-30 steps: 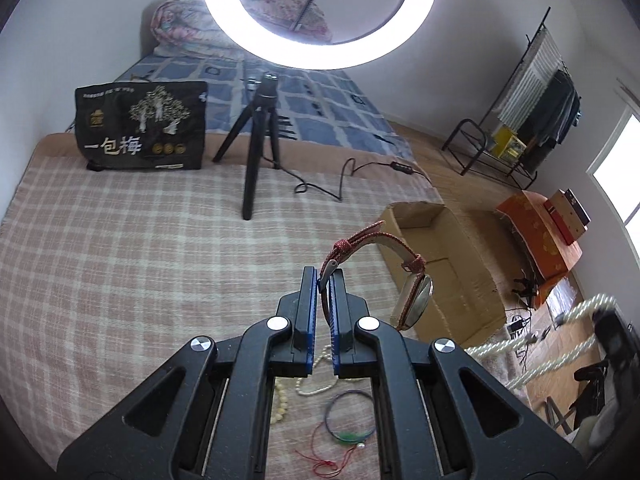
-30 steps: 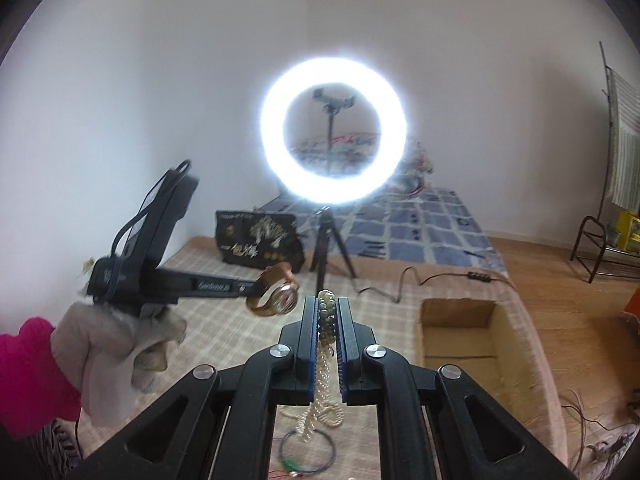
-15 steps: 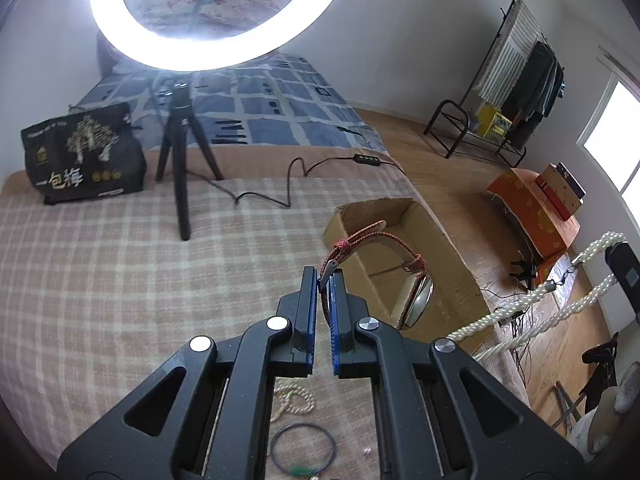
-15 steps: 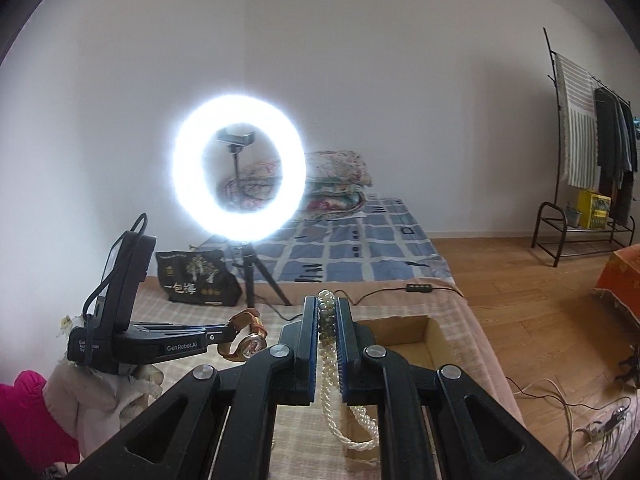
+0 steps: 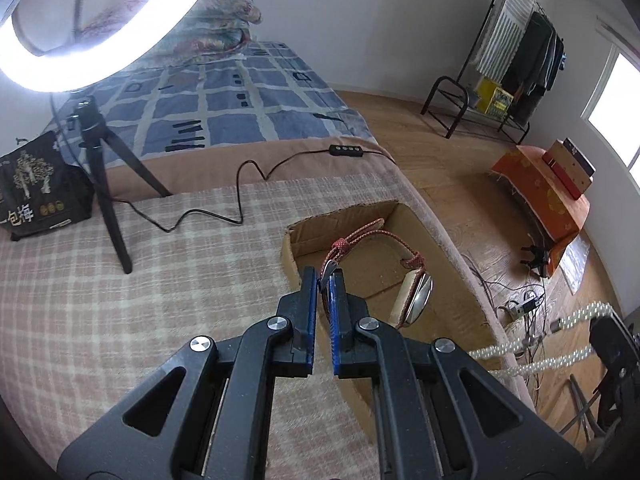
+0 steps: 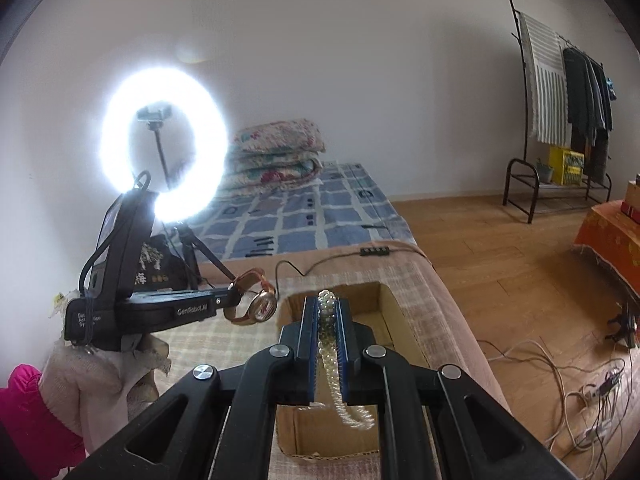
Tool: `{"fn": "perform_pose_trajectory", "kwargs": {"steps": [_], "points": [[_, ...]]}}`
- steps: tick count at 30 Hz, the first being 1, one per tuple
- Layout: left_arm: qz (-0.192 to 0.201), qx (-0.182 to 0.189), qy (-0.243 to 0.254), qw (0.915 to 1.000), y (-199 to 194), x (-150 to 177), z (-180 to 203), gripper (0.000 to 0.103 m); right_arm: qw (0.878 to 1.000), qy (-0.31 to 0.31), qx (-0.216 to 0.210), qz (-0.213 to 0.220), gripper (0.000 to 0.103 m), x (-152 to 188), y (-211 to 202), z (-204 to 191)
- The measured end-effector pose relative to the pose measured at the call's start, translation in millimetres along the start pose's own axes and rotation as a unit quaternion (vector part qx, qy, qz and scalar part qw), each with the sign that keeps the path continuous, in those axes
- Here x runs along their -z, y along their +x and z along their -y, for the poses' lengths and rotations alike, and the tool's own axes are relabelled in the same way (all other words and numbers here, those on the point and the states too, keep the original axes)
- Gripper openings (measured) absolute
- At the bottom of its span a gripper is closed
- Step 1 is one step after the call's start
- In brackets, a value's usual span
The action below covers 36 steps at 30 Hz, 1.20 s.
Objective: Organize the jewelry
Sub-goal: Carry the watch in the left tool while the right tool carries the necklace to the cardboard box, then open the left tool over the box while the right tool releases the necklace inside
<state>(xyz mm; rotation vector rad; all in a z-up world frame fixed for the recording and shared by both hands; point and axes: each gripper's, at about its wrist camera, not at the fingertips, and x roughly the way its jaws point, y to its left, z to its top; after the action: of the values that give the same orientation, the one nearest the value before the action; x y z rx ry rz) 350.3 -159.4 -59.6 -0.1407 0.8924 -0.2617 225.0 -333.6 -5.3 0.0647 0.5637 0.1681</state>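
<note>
White lettering "GenRobot.AI" runs along the side of the black plastic left gripper [image 6: 236, 296], at the left middle of the right wrist view. On the black glossy snack bag [image 5: 38, 188], at the left edge of the left wrist view, large white characters read "包梅"; its smaller print is illegible.

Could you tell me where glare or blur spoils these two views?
Right wrist view: the ring light blooms white, washing out its rim; the pearl necklace stays sharp. Left wrist view: the ring light overexposes the corner, the watch stays crisp, and fisheye bends the edges.
</note>
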Motion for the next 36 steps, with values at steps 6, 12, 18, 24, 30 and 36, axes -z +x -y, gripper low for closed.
{"fn": "perform_pose_trajectory", "kwargs": {"steps": [6,12,18,24,30,36], "points": [[-0.02,-0.014,0.006,0.9997,32.1,-2.8,12.0,0.003,0.999,0.014,0.017,-0.03,0.006,7.2,12.4,14.6],[-0.032,-0.027,0.019,0.9989,50.4,-2.6,24.2,0.004,0.998,0.027,0.026,-0.053,0.006,13.2,24.8,28.3],[-0.028,-0.029,0.023,0.9989,56.4,-6.3,28.6,0.01,0.998,0.028,0.027,-0.058,0.008,16.4,26.0,31.1],[0.011,-0.054,0.029,0.9981,42.2,-11.9,30.3,0.075,0.997,0.019,0.033,-0.067,0.063,21.1,28.3,25.6],[0.015,-0.069,0.024,0.9972,33.6,-15.8,22.9,0.085,0.997,0.016,0.065,-0.05,0.098,19.1,23.0,23.9],[0.019,-0.077,0.025,0.9965,17.7,-14.7,14.6,0.085,0.996,0.017,0.076,-0.047,0.103,19.0,18.5,22.7]]}}
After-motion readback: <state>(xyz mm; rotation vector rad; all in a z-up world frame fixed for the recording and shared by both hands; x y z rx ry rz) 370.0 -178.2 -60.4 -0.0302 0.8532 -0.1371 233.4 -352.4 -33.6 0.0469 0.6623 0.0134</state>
